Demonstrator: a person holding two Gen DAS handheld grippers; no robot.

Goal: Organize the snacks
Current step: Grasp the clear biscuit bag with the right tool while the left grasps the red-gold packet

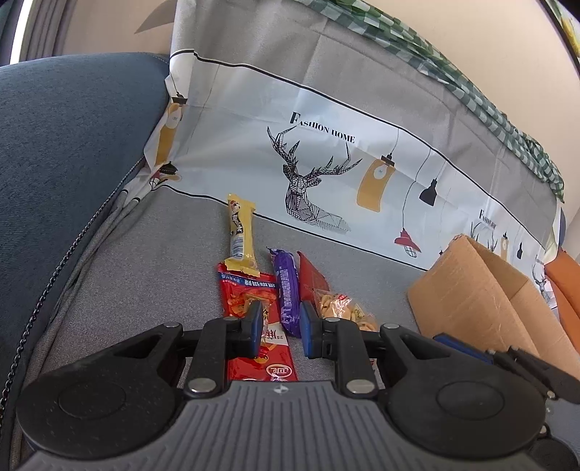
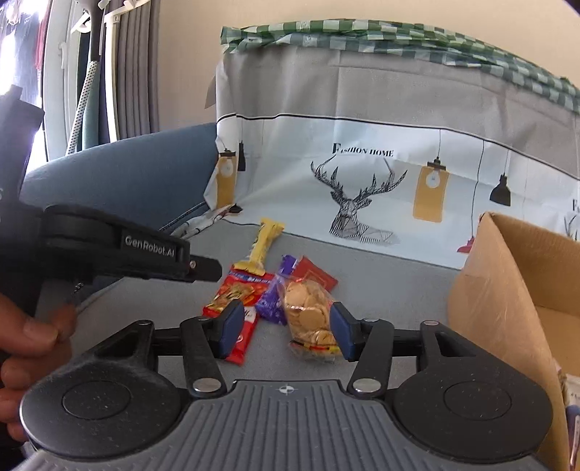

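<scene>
Here the left gripper [image 1: 281, 326] is hovering low over a small cluster of snacks on the grey sofa seat [image 1: 152, 253], its blue-padded jaws standing at a narrow gap with nothing pinched between them. Seen through that gap, the purple bar [image 1: 287, 293] and the long red packet [image 1: 253, 326] are lying side by side on the fabric just beneath the tips.

The right gripper [image 2: 286, 328] is sitting just beside it, its jaws standing at a moderate width. The clear bag of gold coins [image 2: 308, 319] is lying between its pads, close against the right-hand pad; whether that pad is touching the bag cannot be told, and the left-hand pad is standing clear of it. In the right wrist view, a hand [image 2: 29, 344] is gripping the handle of the left tool at the picture's left edge.

A little further on, a flat red packet [image 1: 311, 275] is lying partly under the purple bar and the bag, and the yellow bar [image 1: 240, 232] is lying beyond the long red packet, overlapping its far end.

Off to the right, an open cardboard box [image 2: 507, 290] is standing on the seat, near the snacks but apart from them.

Behind everything, the deer-print cover [image 1: 326, 174] is draping the backrest, with a green checked cloth [image 2: 398, 32] lying along its top, and the blue sofa arm [image 1: 72, 145] is rising at the left.
</scene>
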